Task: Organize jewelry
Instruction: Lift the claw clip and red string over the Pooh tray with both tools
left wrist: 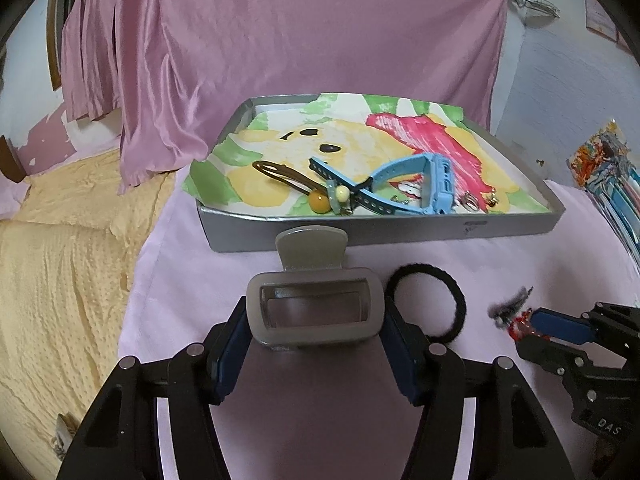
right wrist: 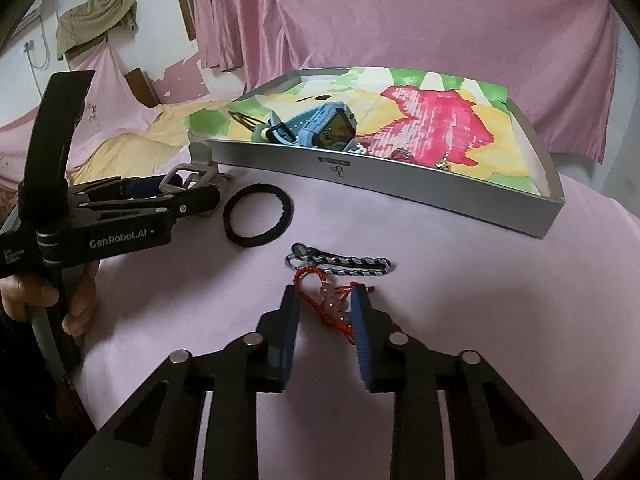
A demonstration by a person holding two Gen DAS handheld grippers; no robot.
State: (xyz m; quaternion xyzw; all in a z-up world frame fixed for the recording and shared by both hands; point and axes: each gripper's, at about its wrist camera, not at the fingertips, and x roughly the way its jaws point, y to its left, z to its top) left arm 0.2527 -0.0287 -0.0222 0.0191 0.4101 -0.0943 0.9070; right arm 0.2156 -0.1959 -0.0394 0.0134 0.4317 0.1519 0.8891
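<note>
Gripping the grey claw hair clip (left wrist: pixel 313 308) across its wide body, the left gripper (left wrist: pixel 316 320) is clamped on it, both blue pads pressing the clip's ends, just in front of the grey tray (left wrist: pixel 400 228). To do this step well, the operator is best advised to keep the clip level, carry it over the near tray wall with clearance, and release it on the bare patch of the painted paper lining (left wrist: pixel 360 144), left of the brown hair pin (left wrist: pixel 280 174) and the blue watch (left wrist: pixel 400 184) already lying inside. The black hair tie (left wrist: pixel 428 300) is lying on the pink cloth just beside the clip, so the pads should be staying clear of it.

Further right, the right gripper (right wrist: pixel 325 320) is standing parted around the red cord bracelet with pink beads (right wrist: pixel 332 304), not yet closed on it; closing on the bead cluster rather than the loose cord looks like the surer hold. The blue-and-black braided strap (right wrist: pixel 340 266) is lying just beyond, touching the red cord, and may be dragged along.

Small metal pieces near the watch are too small to identify. The tray's far corner and the clip's teeth are hidden.
</note>
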